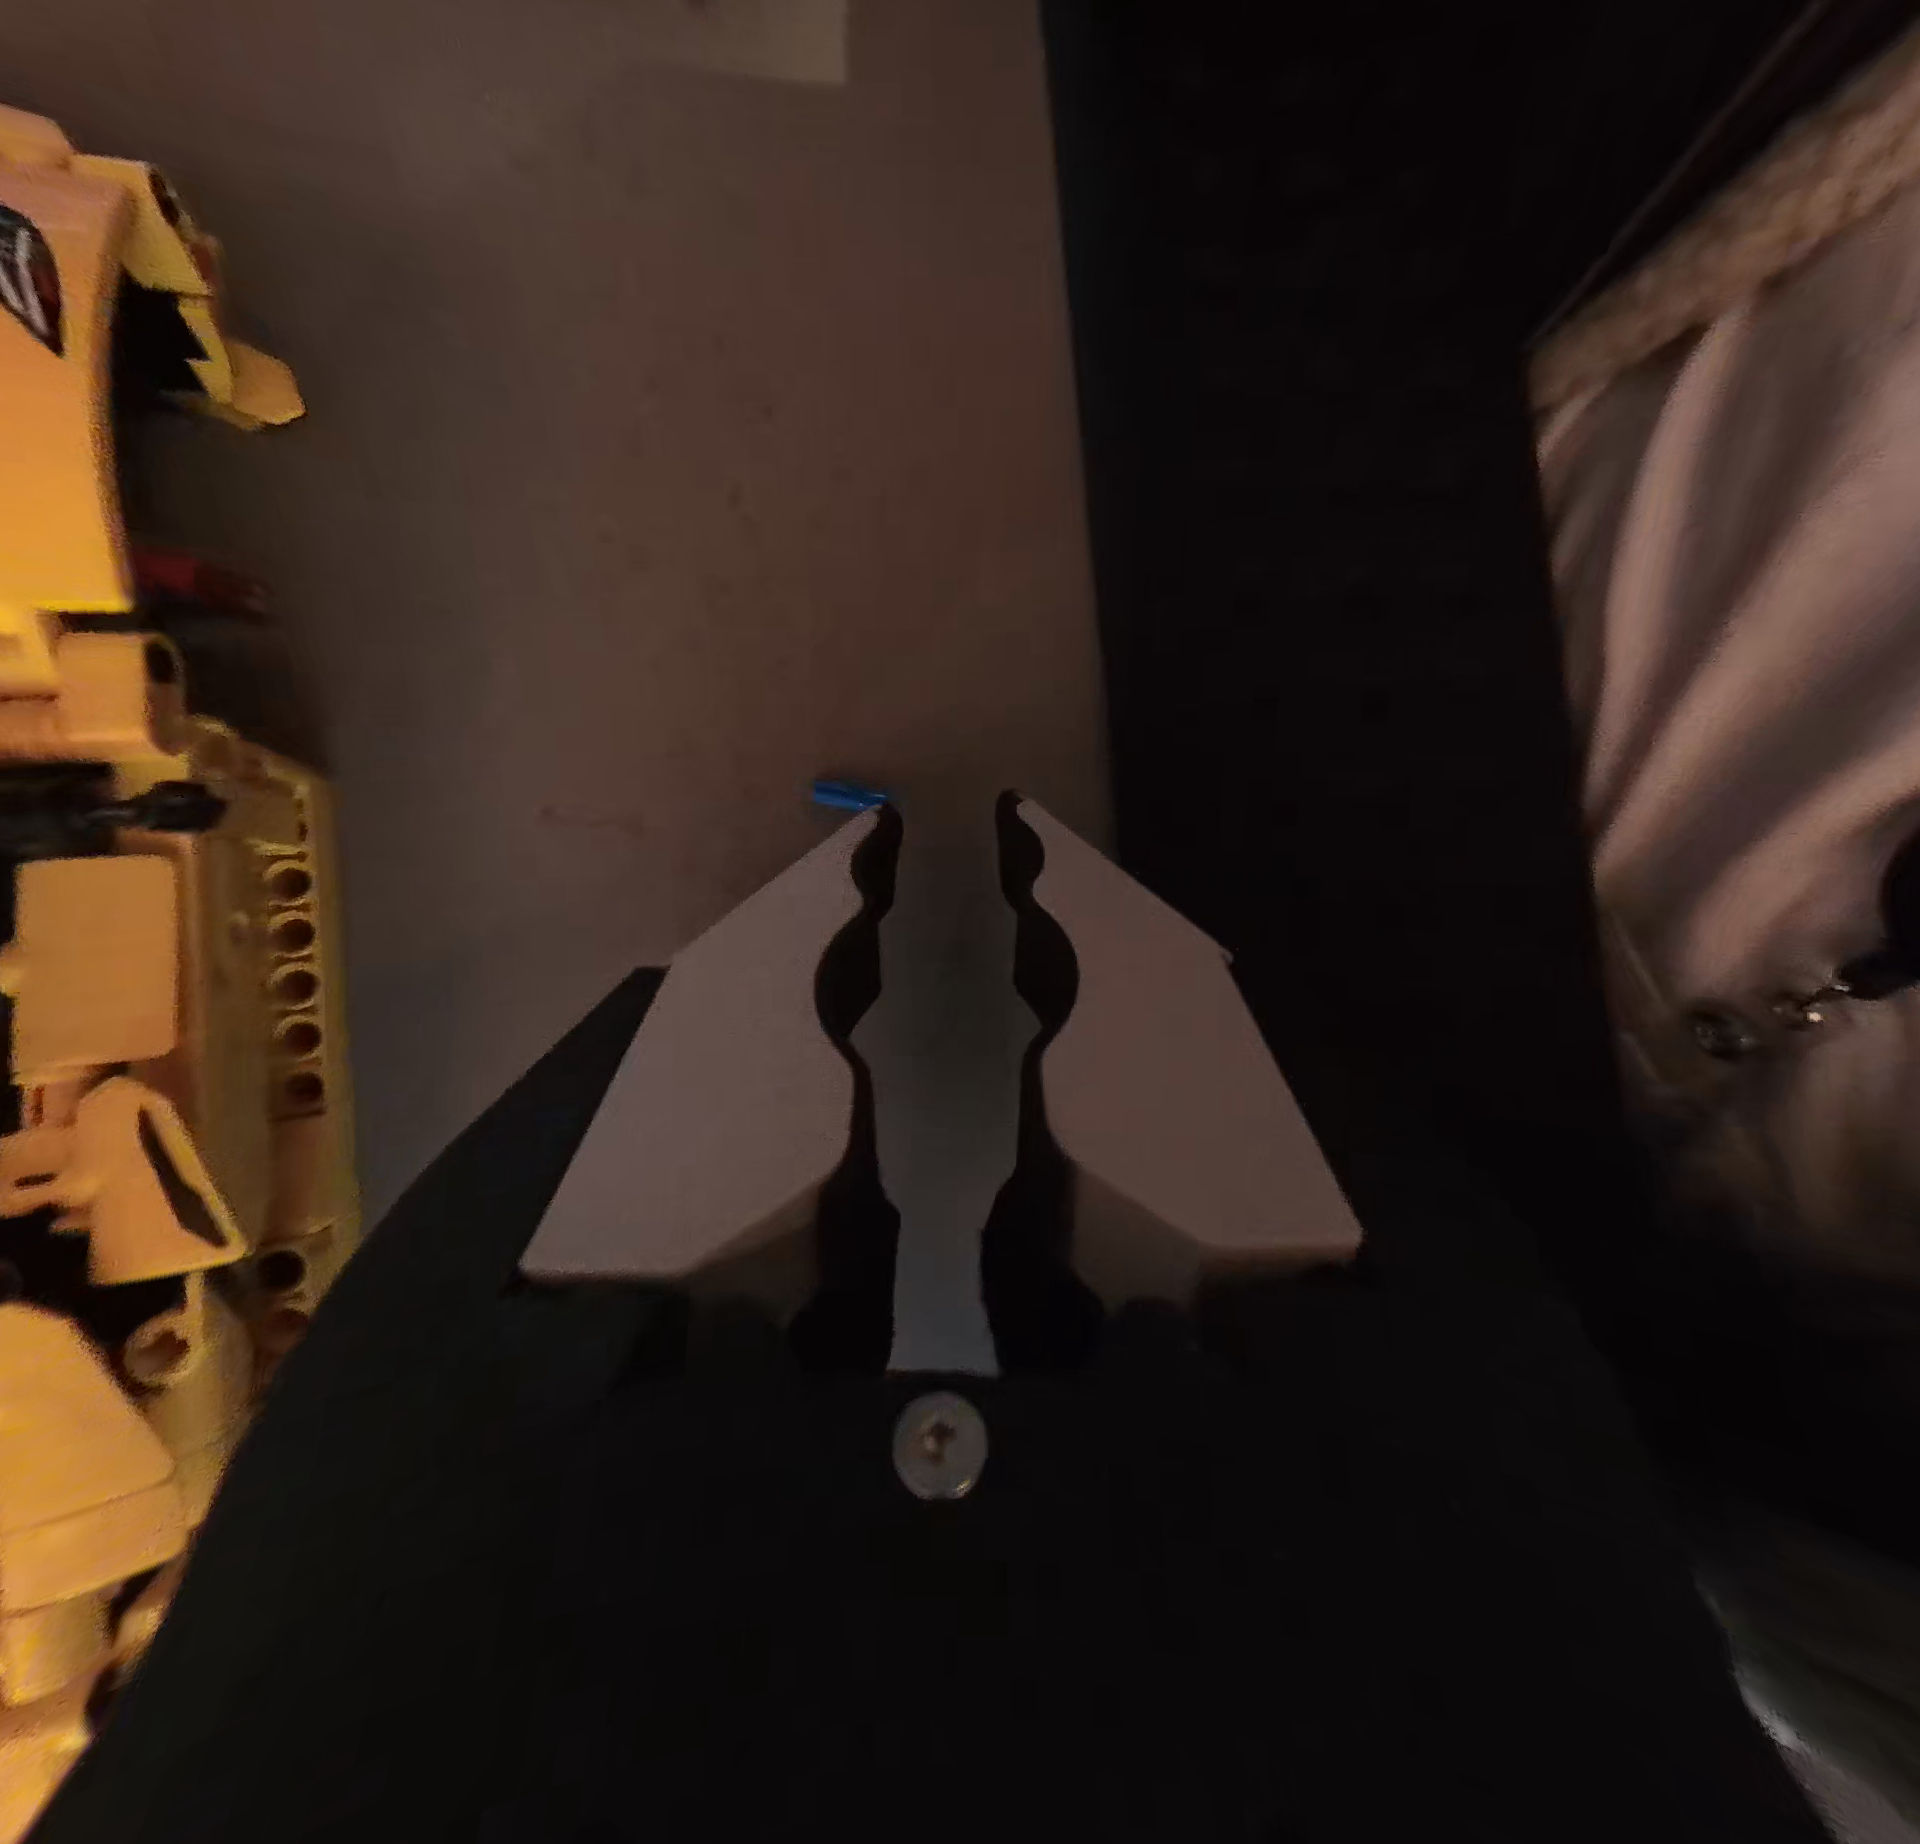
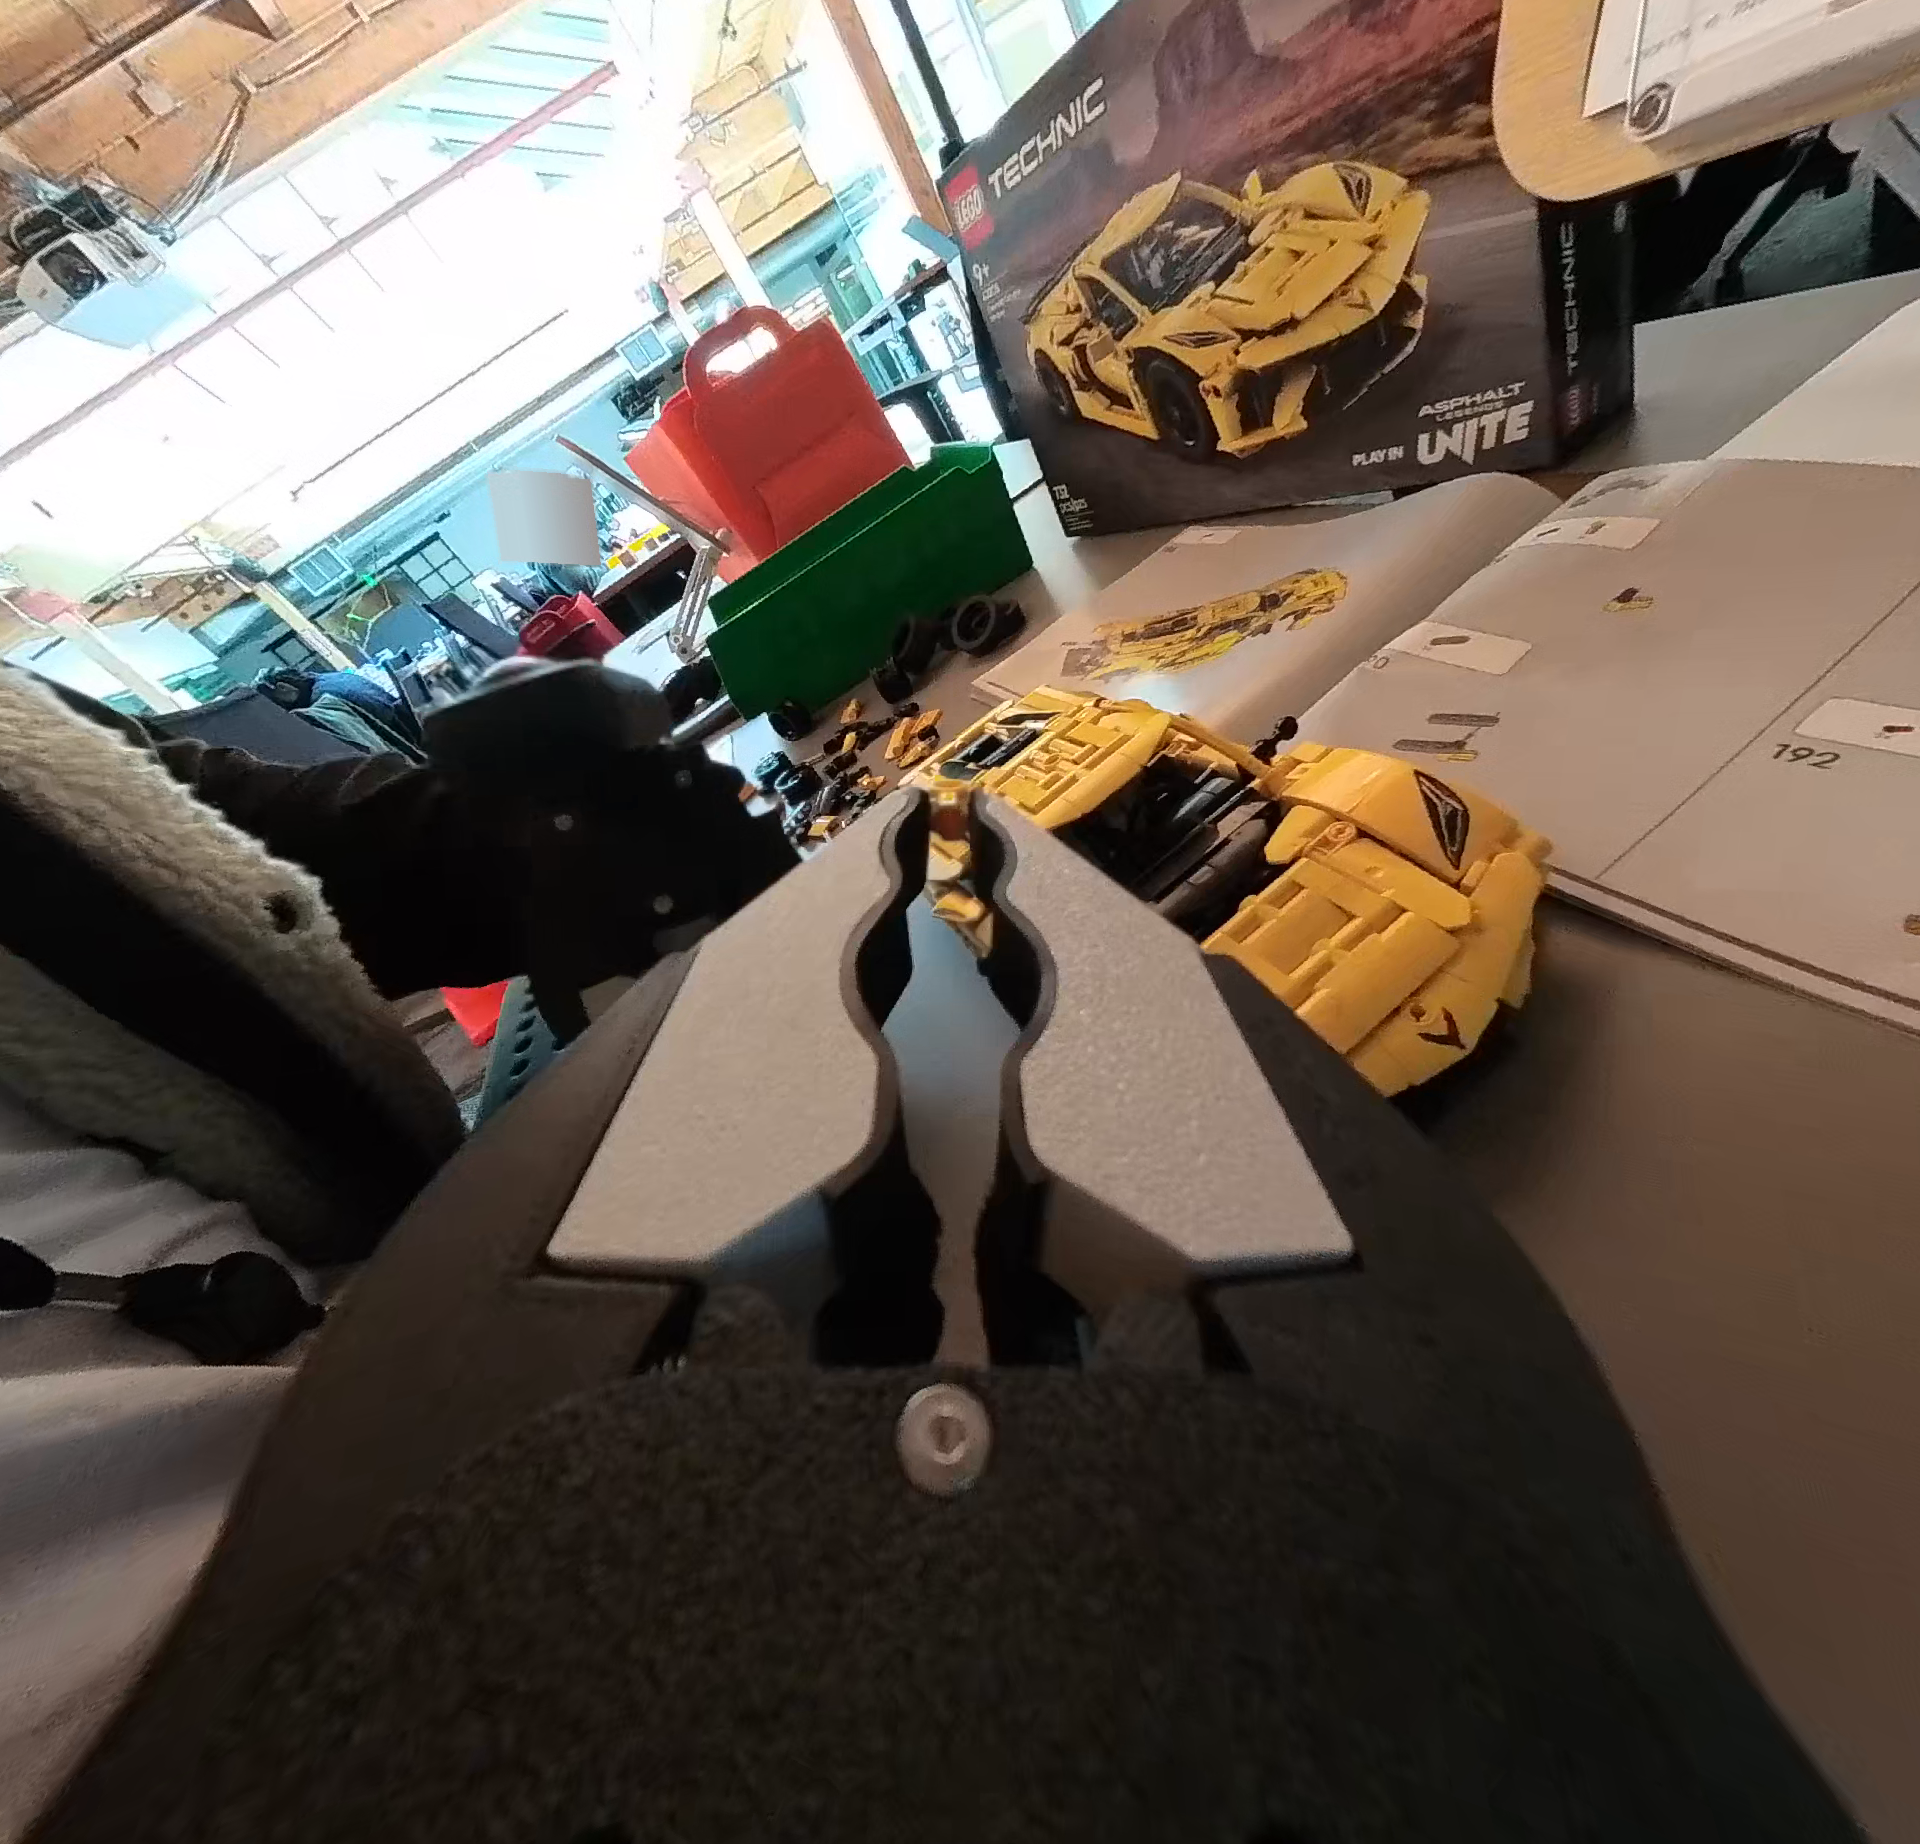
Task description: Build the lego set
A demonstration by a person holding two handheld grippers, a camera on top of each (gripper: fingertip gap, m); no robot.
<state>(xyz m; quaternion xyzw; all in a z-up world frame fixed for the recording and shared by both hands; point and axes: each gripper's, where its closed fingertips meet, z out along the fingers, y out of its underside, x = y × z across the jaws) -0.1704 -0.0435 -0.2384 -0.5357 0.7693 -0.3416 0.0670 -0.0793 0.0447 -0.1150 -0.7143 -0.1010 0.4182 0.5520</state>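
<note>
The yellow lego car (image 2: 1340, 890) stands on the grey table (image 2: 1662, 1223), just right of and beyond my right gripper (image 2: 951, 830). That gripper is shut on a small yellow and black lego piece (image 2: 954, 864) pinched at its tips. In the dim left wrist view the car (image 1: 114, 859) fills the left edge. My left gripper (image 1: 948, 807) is slightly open and empty, low over the table (image 1: 623, 547). A small blue pin (image 1: 850, 795) lies on the table beside its left fingertip (image 1: 868, 838).
The open instruction booklet (image 2: 1558, 672) lies right of the car, and the set's box (image 2: 1278, 267) stands behind it. A green bin (image 2: 873, 589) with a red bag (image 2: 779, 433) stands farther back, with loose black and yellow parts (image 2: 862, 745) in front. A person's sleeve (image 2: 156, 921) is at the left.
</note>
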